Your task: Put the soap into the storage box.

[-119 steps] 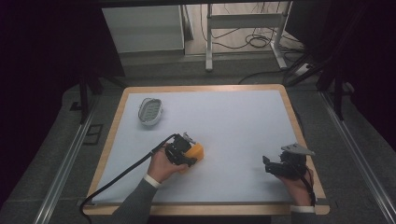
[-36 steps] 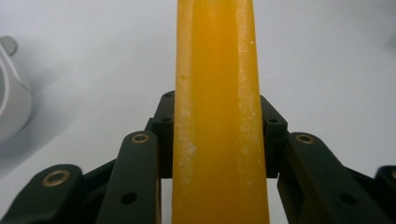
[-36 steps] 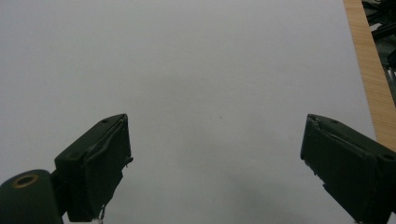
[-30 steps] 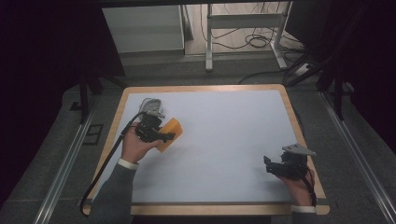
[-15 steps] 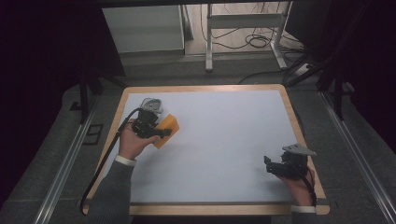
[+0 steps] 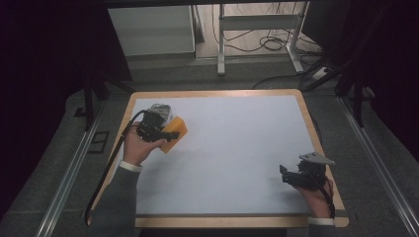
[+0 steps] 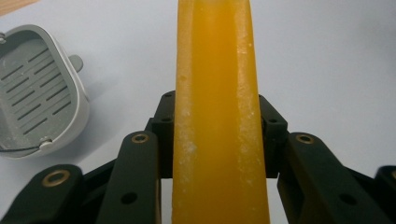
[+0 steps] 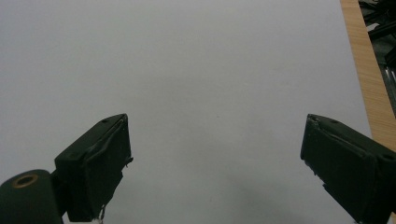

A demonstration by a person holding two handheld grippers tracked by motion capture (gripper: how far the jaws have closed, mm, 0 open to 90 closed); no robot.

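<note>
An orange bar of soap (image 6: pixel 174 132) hangs above the table's left rear, and my left gripper (image 6: pixel 163 133) is shut on it. In the left gripper view the soap (image 7: pixel 217 112) stands edge-on between the black jaws, which press on both its sides. A grey slotted soap dish (image 7: pixel 35 88) lies just to the left of it on the white surface; in the high view the soap dish (image 6: pixel 159 108) peeks out behind the left gripper. My right gripper (image 6: pixel 289 175) rests near the table's right front, jaws wide apart with nothing between them, its fingertips (image 8: pixel 100 163) over bare white table.
The white tabletop (image 6: pixel 237 148) has a wooden rim (image 6: pixel 316 133). A black cable (image 6: pixel 111 163) trails from the left gripper off the left edge. Beyond the far edge stand a white cabinet (image 6: pixel 150 29) and metal frame legs (image 6: pixel 222 44).
My left gripper carried the orange soap from the table's front middle to the left rear, close beside the soap dish. The right gripper stayed put.
</note>
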